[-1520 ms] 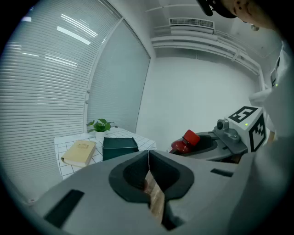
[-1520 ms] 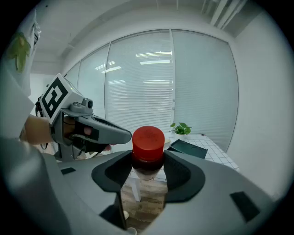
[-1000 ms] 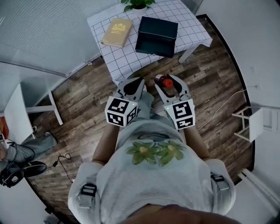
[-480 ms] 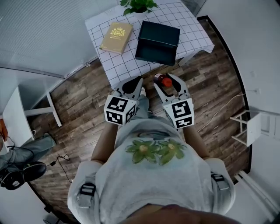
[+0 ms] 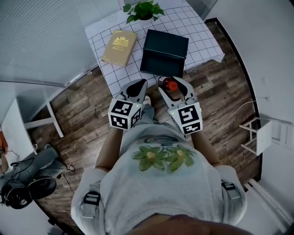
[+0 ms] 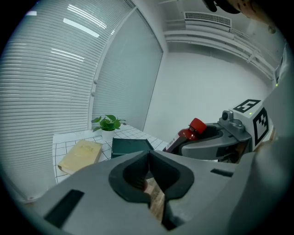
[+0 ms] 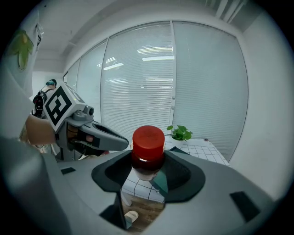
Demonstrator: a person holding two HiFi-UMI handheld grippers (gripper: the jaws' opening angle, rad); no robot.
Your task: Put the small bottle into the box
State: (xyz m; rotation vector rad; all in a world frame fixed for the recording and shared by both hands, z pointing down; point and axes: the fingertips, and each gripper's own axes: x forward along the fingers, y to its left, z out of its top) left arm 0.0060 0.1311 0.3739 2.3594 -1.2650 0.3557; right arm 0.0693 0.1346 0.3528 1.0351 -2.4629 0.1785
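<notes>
A small dark bottle (image 5: 170, 86) with a red cap (image 7: 148, 139) sits between the jaws of my right gripper (image 5: 172, 87), which is shut on it, just short of the table's near edge. The same bottle (image 6: 187, 134) shows at the right of the left gripper view. The dark green box (image 5: 164, 47) lies on the checked table (image 5: 112, 75), directly beyond the right gripper. My left gripper (image 5: 134, 90) hangs beside the right one, over the floor near the table edge, shut with nothing between its jaws. The box (image 6: 130, 147) also shows past the left jaws.
A tan book (image 5: 119, 47) lies on the table left of the box, and a potted plant (image 5: 143, 9) stands at the far edge. A person's legs and a headset (image 5: 20, 188) are at the lower left. A white rack (image 5: 259, 137) and a cable lie at the right.
Both grippers have come closer to the table, the right one carrying the bottle; the table and box now lie nearer under the jaws.
</notes>
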